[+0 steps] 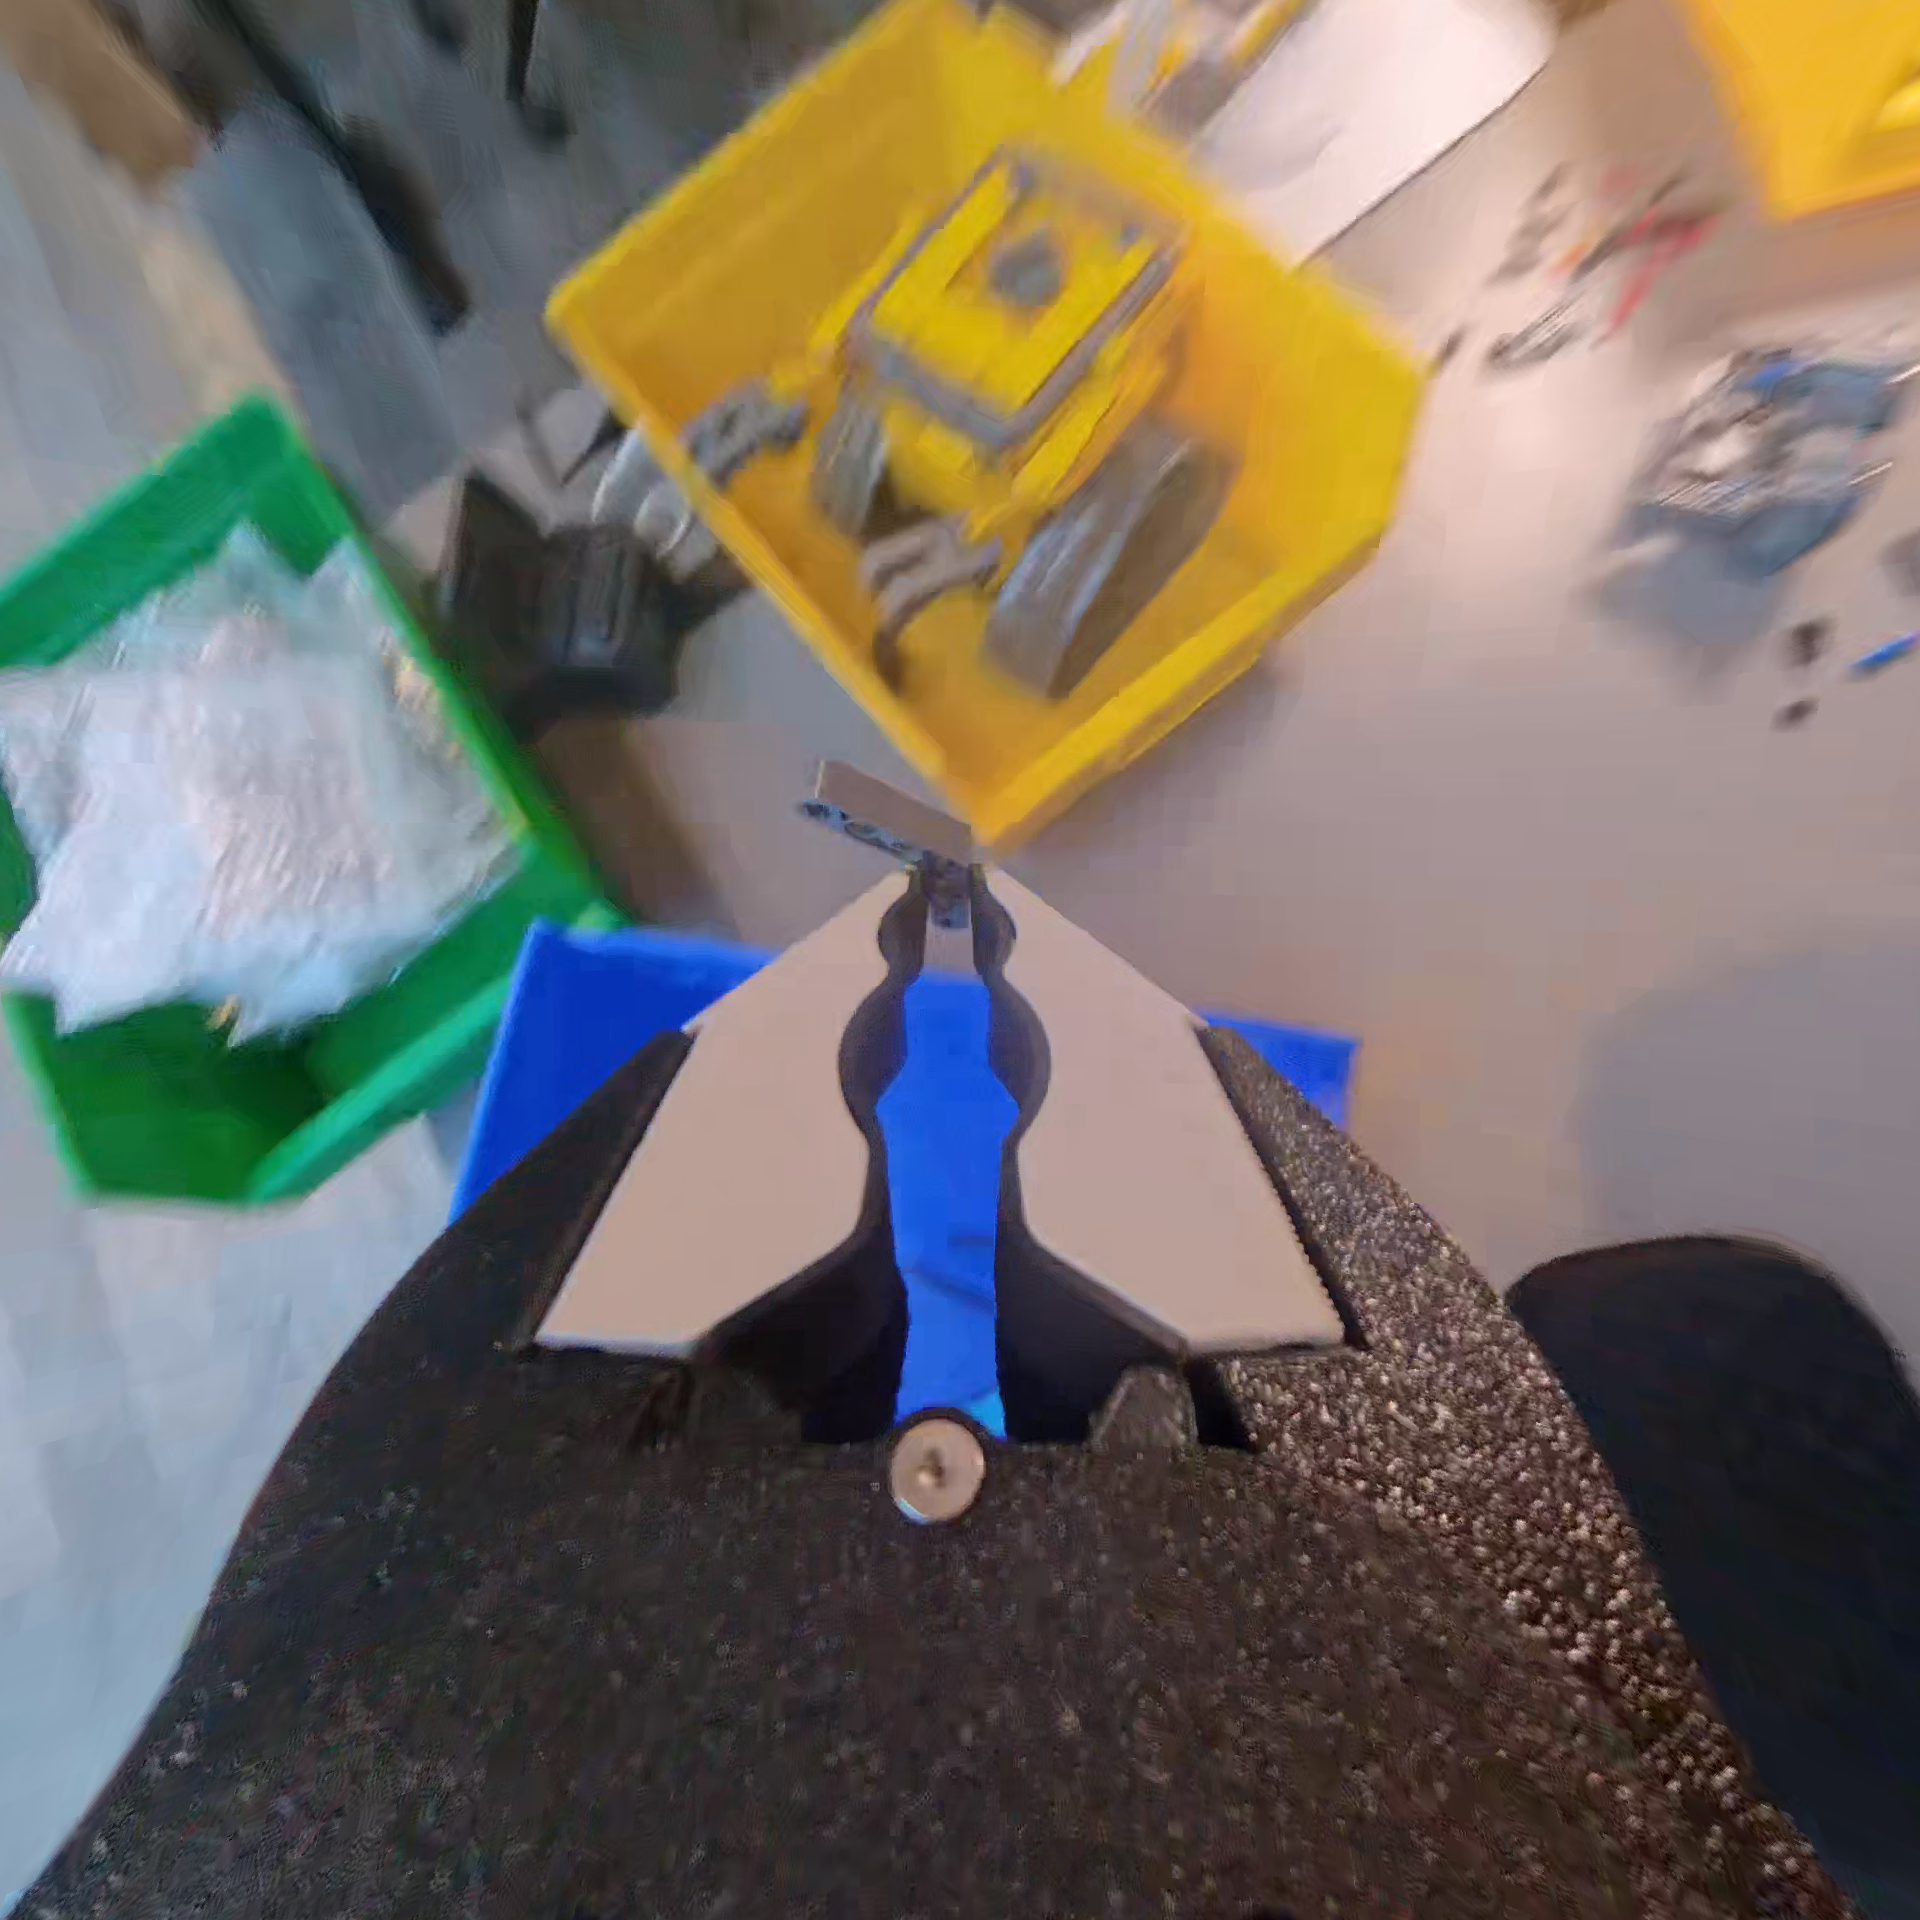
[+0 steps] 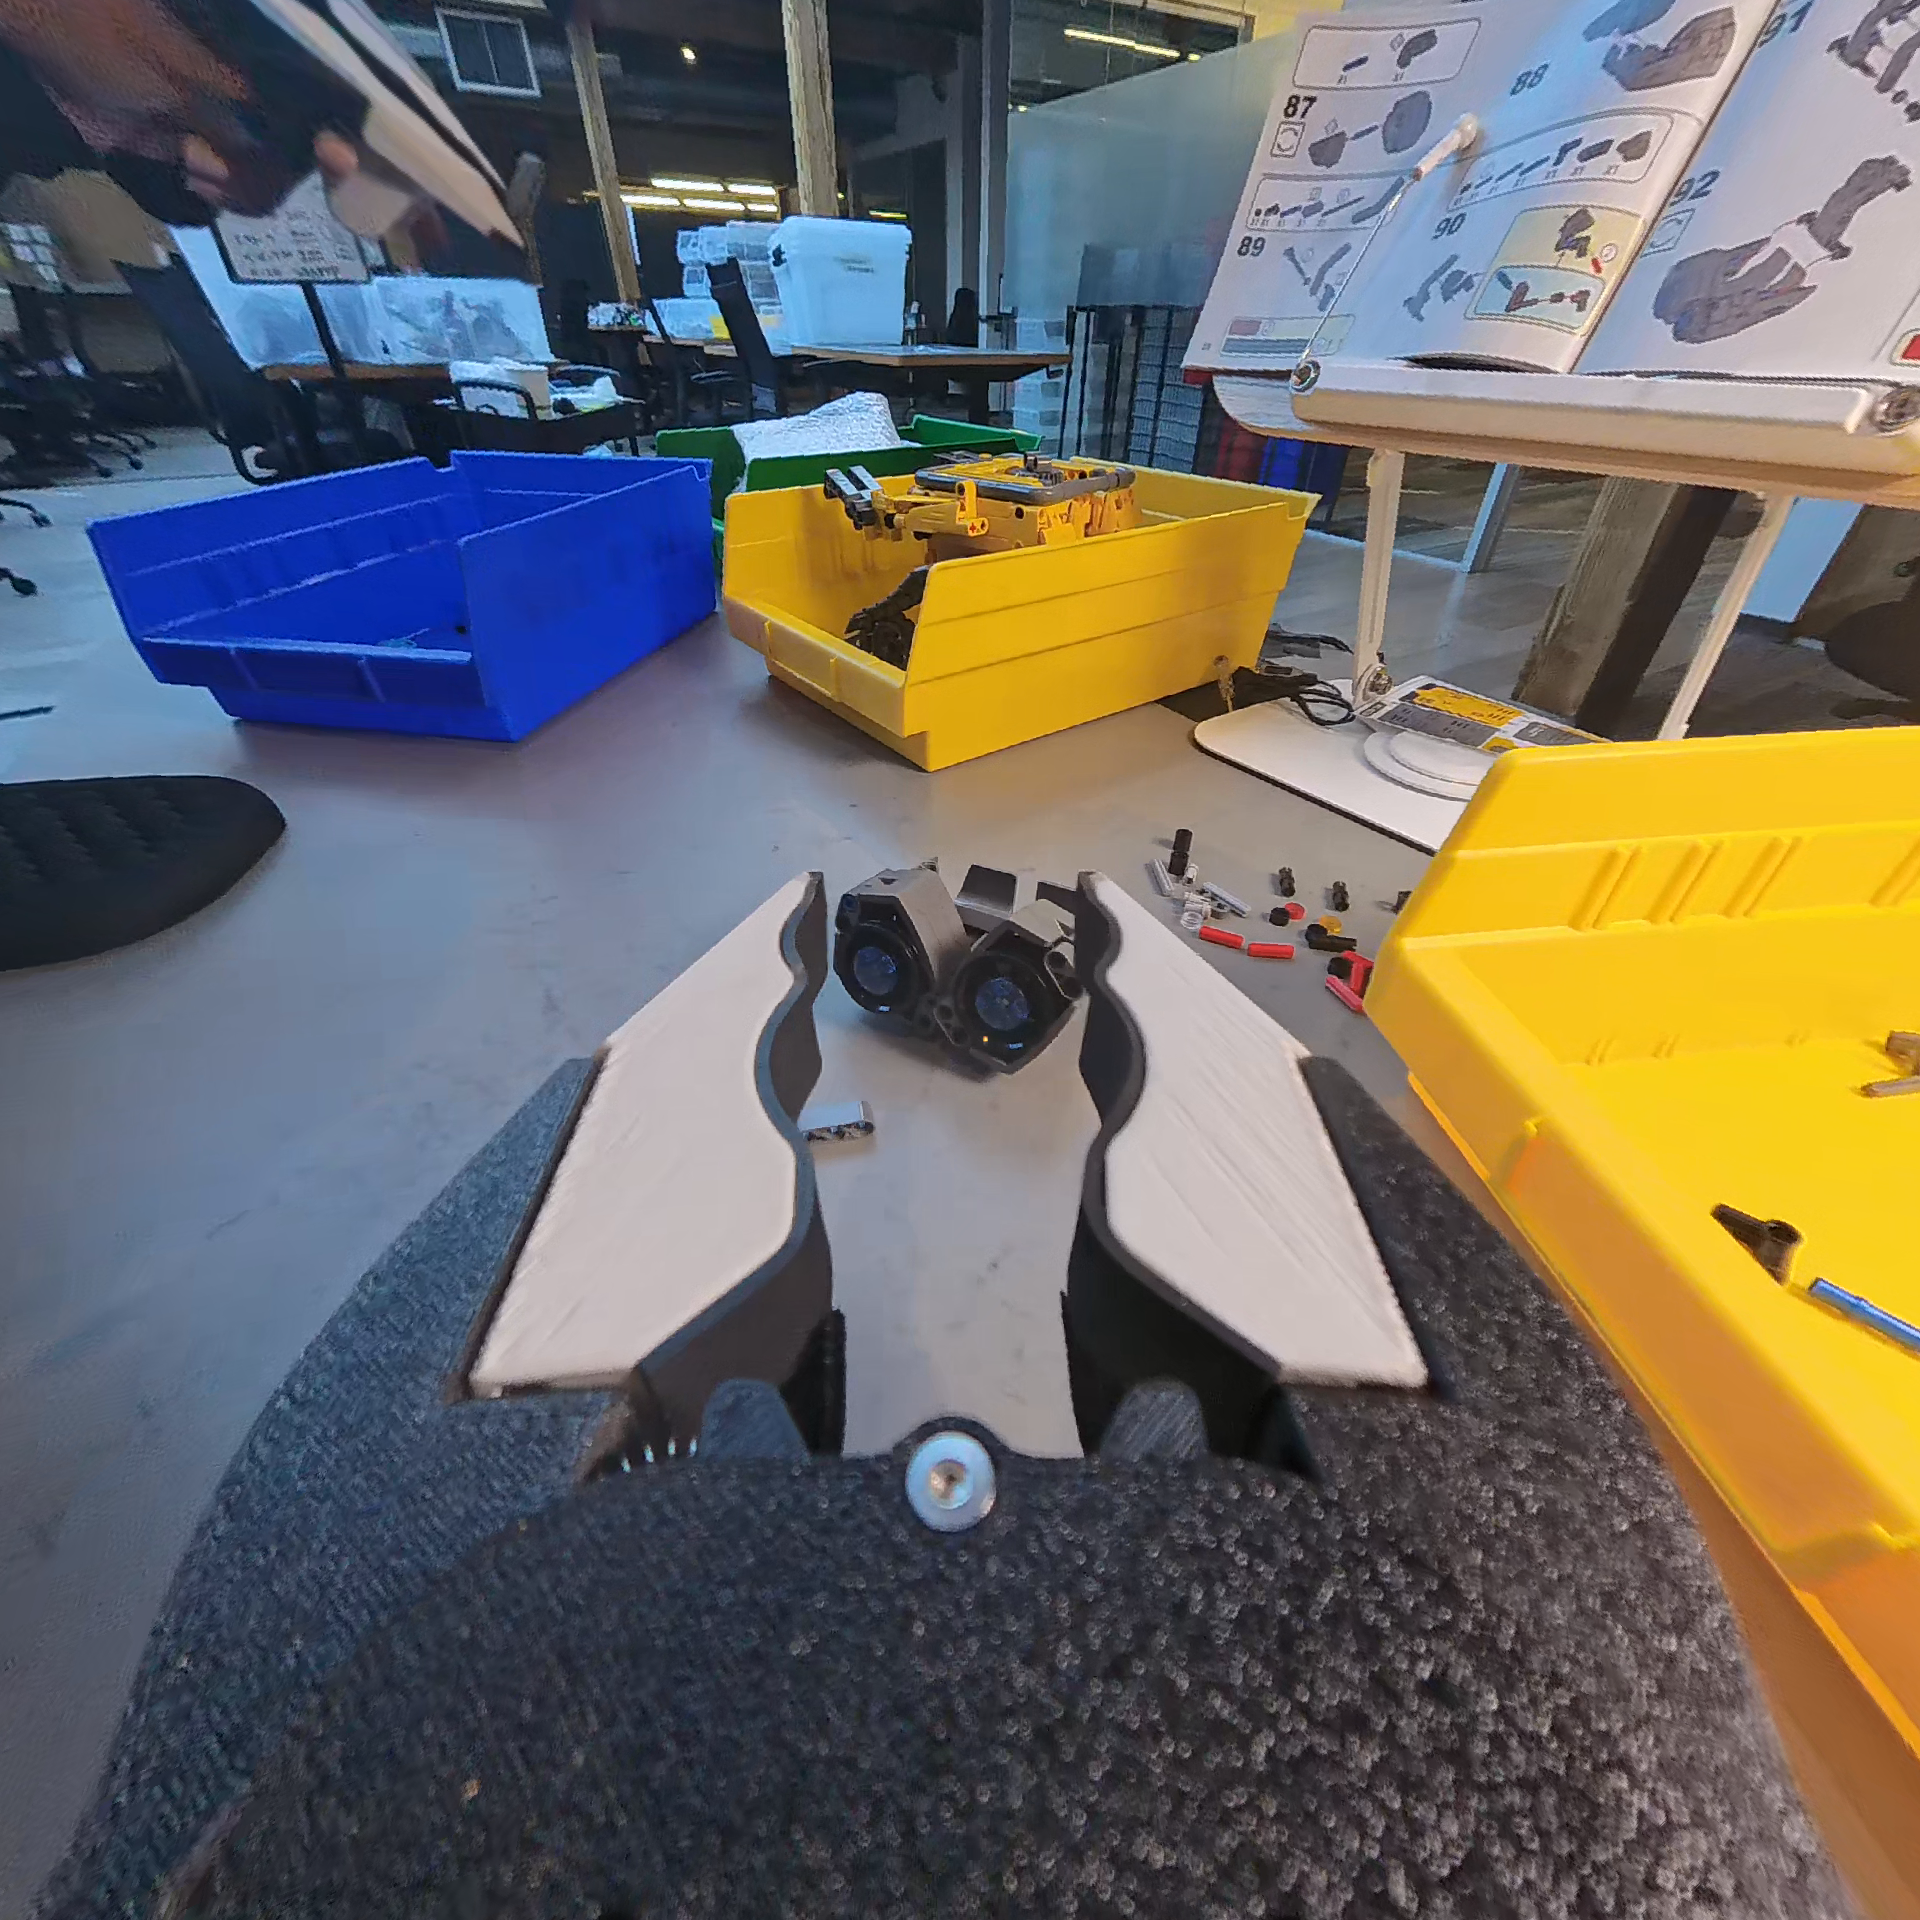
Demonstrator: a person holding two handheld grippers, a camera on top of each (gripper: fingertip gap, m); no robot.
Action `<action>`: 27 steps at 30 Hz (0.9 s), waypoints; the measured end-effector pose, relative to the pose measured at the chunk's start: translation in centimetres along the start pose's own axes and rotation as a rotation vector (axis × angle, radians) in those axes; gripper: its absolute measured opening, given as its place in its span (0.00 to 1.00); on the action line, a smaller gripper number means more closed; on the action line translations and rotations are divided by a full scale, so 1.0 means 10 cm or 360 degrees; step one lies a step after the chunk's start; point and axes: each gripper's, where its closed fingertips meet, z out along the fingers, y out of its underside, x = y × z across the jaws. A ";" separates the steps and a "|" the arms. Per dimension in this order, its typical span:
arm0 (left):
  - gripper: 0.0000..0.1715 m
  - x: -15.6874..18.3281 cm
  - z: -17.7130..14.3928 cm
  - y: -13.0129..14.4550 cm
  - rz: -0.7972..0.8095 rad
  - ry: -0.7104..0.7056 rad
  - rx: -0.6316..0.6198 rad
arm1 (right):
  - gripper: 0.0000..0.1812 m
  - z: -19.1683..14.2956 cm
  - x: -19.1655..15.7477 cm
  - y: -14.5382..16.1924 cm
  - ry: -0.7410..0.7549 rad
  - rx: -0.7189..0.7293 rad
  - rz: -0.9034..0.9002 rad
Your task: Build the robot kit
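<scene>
The left hand-held gripper (image 1: 943, 883) is clamped on a small flat grey plastic piece (image 1: 894, 812), carried high over the grey tabletop (image 1: 1455, 935), with the blue plastic bin (image 1: 582, 997) beneath and the yellow plastic bin (image 1: 1340, 416) of a yellow brick-built vehicle (image 1: 997, 353) at twelve o'clock. The right hand-held gripper (image 2: 945, 894) rests low, fingers apart around a grey-and-black twin-cylinder brick assembly (image 2: 951, 977), seemingly steadying it. Loose red and black pins (image 2: 1262, 920) lie at two o'clock.

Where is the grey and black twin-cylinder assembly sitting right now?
In the right wrist view, the grey and black assembly sits on the table between the open right gripper's fingertips, left of scattered small parts.
</scene>
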 end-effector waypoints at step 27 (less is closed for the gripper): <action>0.04 3.58 0.90 -0.58 -0.0308 0.1832 0.1152 | 0.17 0.26 -1.17 -0.19 -0.0607 0.0044 -0.0051</action>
